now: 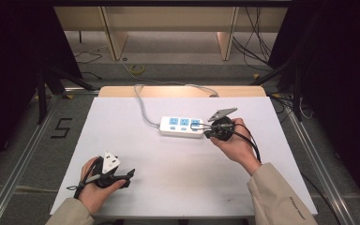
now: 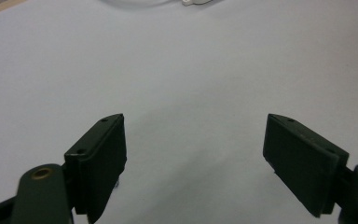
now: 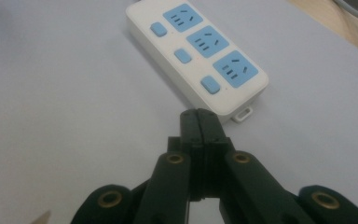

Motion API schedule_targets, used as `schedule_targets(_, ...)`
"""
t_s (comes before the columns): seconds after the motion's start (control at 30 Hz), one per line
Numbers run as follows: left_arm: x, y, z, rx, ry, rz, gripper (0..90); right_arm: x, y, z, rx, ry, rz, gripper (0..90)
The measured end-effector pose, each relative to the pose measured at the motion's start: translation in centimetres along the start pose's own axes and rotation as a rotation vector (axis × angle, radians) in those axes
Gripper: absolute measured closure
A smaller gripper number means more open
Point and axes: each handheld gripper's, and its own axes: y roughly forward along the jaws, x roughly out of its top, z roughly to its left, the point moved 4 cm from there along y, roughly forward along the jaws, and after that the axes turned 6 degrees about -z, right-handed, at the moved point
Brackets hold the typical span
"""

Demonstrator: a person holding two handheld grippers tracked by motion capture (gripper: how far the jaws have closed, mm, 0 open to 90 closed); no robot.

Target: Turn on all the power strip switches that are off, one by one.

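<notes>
The white plastic power strip with three blue sockets and three blue switches [image 3: 196, 53] is lying flat near the middle of the white surface [image 1: 178, 178], long axis running left-right in the high view, its grey cable [image 1: 143, 105] leaving the left end. The right gripper [image 3: 198, 122], jaws pressed together, is nearing its right end; aimed off a switch, it could shove the light strip sideways. The left gripper [image 2: 193, 158] is resting with jaws spread, empty.

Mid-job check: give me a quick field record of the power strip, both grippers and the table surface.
power strip: white, three blue sockets, three blue switches, nothing plugged in
cable: grey, trails off the table's far edge
right gripper: jaws shut, empty, tips at the strip's near end
left gripper: jaws open, empty, apart from the strip
table: white top
</notes>
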Motion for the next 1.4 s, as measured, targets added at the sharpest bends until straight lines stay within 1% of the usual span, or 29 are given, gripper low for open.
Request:
schedule_targets(0.13,0.0,0.0,0.0,-0.001,-0.001,0.001,21.3,0.5,0.3,0.0,0.004,0.010,-0.003,90.0)
schedule_targets(0.23,0.0,0.0,0.0,-0.003,0.000,0.003,21.3,0.6,0.7,-0.2,0.000,0.005,0.006,90.0)
schedule_targets(0.33,0.0,0.0,-0.1,-0.004,0.003,0.003,21.3,0.8,1.0,-0.3,-0.002,0.012,0.015,90.0)
schedule_targets(0.5,0.0,0.0,0.0,-0.004,-0.001,0.000,21.2,1.3,1.4,-0.3,-0.005,0.006,0.028,90.0)
schedule_targets(0.7,0.0,0.0,0.0,-0.006,-0.001,0.000,21.3,1.4,2.1,-0.3,-0.002,0.015,0.040,90.0)
schedule_targets(0.73,0.0,0.0,0.0,-0.005,-0.002,-0.001,21.2,1.4,2.2,-0.4,0.000,0.009,0.038,90.0)
schedule_targets(0.83,0.0,0.0,-0.1,-0.004,-0.003,-0.004,21.2,1.6,2.4,-0.3,0.000,0.013,0.042,90.0)
schedule_targets(0.9,0.0,0.0,-0.1,-0.007,0.003,0.001,21.2,1.7,2.5,-0.4,0.002,0.006,0.043,90.0)
schedule_targets(1.1,0.0,0.0,-0.1,-0.008,0.004,0.003,21.2,2.1,2.7,-0.4,0.001,0.011,0.049,90.0)
schedule_targets(1.17,0.0,0.0,-0.1,-0.010,0.004,0.002,21.3,2.4,3.0,-0.5,0.003,0.010,0.057,90.0)
schedule_targets(1.4,0.0,0.0,-0.1,-0.011,0.001,0.000,21.3,2.9,3.8,-0.3,0.006,0.013,0.059,90.0)
